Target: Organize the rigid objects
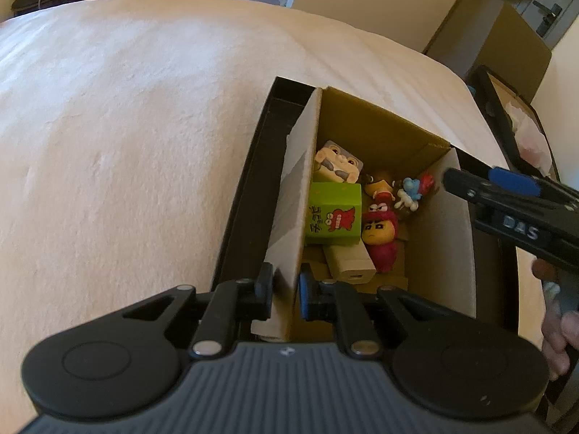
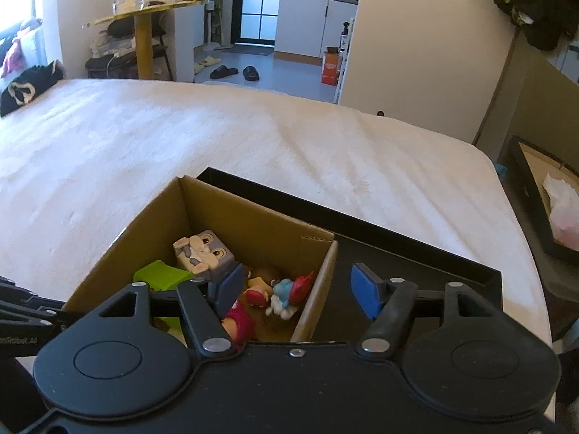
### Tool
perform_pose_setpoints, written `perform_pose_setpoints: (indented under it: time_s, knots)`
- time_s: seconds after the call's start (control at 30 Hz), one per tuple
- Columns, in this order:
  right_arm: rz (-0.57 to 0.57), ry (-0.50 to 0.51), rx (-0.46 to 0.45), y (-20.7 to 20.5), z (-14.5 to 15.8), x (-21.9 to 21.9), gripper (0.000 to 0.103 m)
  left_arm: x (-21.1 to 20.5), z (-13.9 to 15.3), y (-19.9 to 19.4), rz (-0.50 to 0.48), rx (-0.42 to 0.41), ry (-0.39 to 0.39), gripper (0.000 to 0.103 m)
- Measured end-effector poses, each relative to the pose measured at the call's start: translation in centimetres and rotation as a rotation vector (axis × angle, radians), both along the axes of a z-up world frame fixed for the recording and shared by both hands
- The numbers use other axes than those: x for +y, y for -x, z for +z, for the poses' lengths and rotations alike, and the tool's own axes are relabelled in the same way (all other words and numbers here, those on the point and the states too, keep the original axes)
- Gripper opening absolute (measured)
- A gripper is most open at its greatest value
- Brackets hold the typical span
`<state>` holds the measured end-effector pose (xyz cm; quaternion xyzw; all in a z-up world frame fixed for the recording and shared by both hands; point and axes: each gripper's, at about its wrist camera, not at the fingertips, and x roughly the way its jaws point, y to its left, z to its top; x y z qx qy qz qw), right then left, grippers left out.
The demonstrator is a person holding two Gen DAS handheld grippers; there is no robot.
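2 hand-held grippers work a cardboard box point(image 1: 380, 137) of small toys, sitting in a black tray point(image 1: 253, 181) on the bed point(image 1: 126, 126). The left hand-held gripper point(image 1: 286, 294) pinches the box's 9 o'clock wall; the right hand-held gripper point(image 2: 300, 293) straddles the 3 o'clock wall, jaws wide. Thin cardboard likely flexes, so grip low near corners. Toys look light and hard.

We see soft daylight, brightest left of the bed point(image 2: 253, 137); strong fisheye bending toward the edges, the bed's near side slightly washed out, background mildly blurred.
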<state>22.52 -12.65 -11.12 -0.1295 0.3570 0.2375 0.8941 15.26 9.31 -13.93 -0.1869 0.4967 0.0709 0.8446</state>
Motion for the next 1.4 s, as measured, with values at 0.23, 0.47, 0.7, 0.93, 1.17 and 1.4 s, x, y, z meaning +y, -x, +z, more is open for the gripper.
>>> perform_pose_setpoints:
  time_s: [0.23,0.47,0.7,0.93,1.17,1.4]
  knots:
    - [-0.056,-0.066,0.015,0.6,1.5,-2.0,0.076,0.0,1.4,0.5,0.016,-0.003,-0.011,0.014]
    - [-0.112,-0.147,0.049,1.5,3.0,-4.6,0.084,-0.8,4.0,1.2,0.000,-0.030,-0.033,0.017]
    - [-0.181,-0.201,0.056,2.6,4.3,-7.4,0.090,-1.9,6.0,2.0,-0.022,-0.034,-0.037,0.026]
    - [-0.225,-0.259,0.048,4.3,5.7,-10.2,0.100,-3.2,8.4,3.0,-0.024,-0.065,-0.048,0.055]
    - [-0.261,-0.296,0.049,5.7,7.0,-12.3,0.103,-4.6,10.3,3.9,-0.038,-0.093,-0.071,0.068]
    - [-0.298,-0.341,0.072,6.9,7.6,-14.4,0.103,-5.7,12.1,5.6,-0.047,-0.117,-0.077,0.085]
